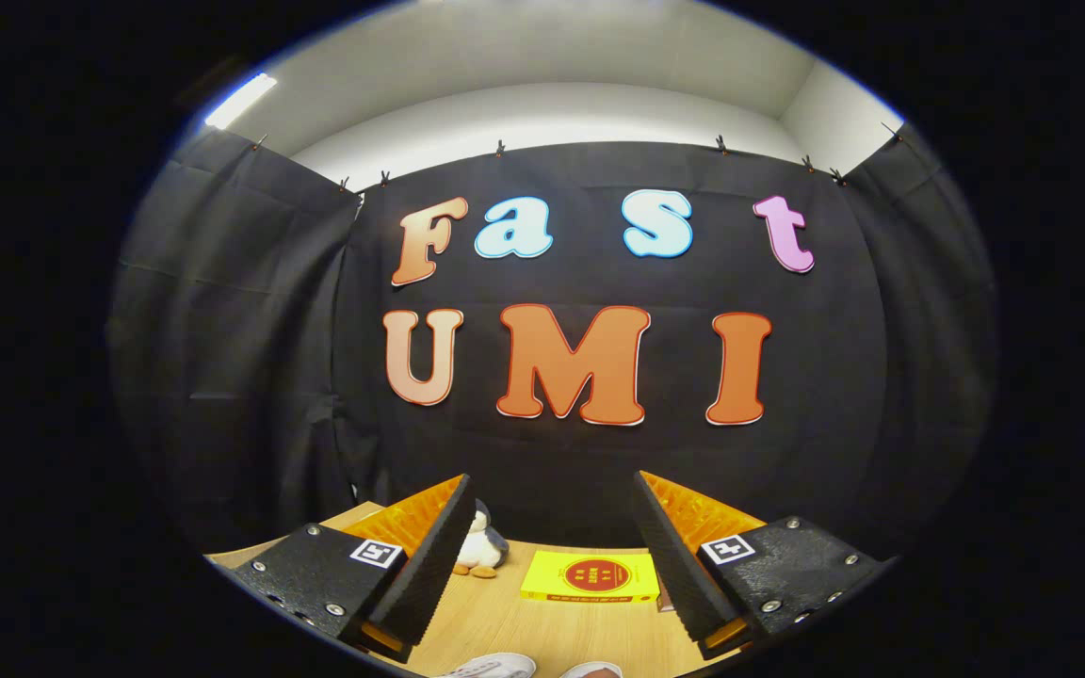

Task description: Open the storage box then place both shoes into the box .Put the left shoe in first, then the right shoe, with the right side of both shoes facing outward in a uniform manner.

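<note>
The gripper [552, 546] hangs released above a pale wooden counter [505, 626] in the booth, its two fingers [429, 565] spread wide apart with nothing between them but open air, and both angled upward toward the black cloth wall [251, 377] that closes off the back of the scene. Each finger carries a small square black-and-white marker on its outer block. Between the fingers and a little beyond them, a flat yellow box [590, 576] with a round red emblem on top lies on the counter, close to the right finger's inner face; whether it is open or closed cannot be told from this low angle. To the left of the box, just past the left finger's tip, a small plush penguin [481, 548] with a white belly and orange feet stands upright against the foot of the cloth. Nearest the camera, below the gap between the fingers, the tops of two white shoes [495, 667] peek into sight side by side on the counter, the left one showing laces, the right one [591, 670] showing only a rounded sliver; which shoe is which cannot be told. Above the cloth, a white wall [542, 104] rises to a bright ceiling light [239, 100]
</note>
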`<state>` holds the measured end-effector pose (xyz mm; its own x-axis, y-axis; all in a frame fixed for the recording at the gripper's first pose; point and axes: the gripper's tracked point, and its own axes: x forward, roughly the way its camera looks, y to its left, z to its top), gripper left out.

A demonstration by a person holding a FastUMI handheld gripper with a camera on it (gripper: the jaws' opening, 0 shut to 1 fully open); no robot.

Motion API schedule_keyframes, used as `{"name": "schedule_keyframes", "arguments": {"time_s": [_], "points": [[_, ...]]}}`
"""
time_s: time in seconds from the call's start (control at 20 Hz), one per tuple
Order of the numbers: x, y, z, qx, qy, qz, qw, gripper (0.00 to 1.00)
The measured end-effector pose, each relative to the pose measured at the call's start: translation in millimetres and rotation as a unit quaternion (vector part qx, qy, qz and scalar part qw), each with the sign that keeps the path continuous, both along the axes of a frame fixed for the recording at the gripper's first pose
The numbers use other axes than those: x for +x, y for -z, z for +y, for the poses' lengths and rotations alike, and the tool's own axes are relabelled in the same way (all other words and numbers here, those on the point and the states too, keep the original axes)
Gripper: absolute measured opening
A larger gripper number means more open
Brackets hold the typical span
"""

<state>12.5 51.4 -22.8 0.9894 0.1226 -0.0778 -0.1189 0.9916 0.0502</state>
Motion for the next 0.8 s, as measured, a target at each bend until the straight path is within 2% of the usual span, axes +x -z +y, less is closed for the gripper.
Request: {"name": "schedule_keyframes", "arguments": {"time_s": [0.25, 0.4, 0.55, 0.8], "points": [[1, 28, 35, 0.038, -0.049, 0.049, 0.997, 0.99], [-3, 58, 63, 0.066, -0.083, 0.098, 0.989, 0.99], [-10, 98, 90, 0.085, -0.118, 0.161, 0.976, 0.99], [-27, 164, 136, 0.121, -0.161, 0.263, 0.944, 1.00]]}}
